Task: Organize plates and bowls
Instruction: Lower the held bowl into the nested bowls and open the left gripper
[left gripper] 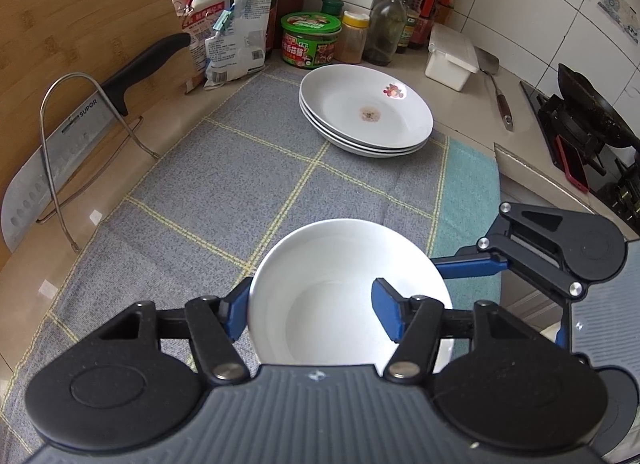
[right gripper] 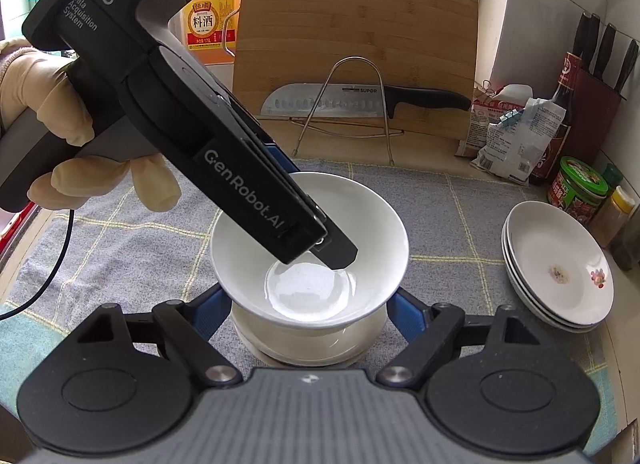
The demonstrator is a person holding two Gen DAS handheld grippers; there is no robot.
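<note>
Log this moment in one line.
left gripper: open, straddling upper bowl rim | right gripper: shut on lower bowl, upper nested inside | plate stack: aside

A plain white bowl [right gripper: 310,248] sits upright, nested in a second white bowl [right gripper: 308,338] beneath it, on the checked grey cloth [right gripper: 460,220] over the bench. Well apart, near the cloth's far corner, lies a stack of seemingly three white plates [right gripper: 558,268]; the top one bears a brown smear and a small red flower print.
</note>
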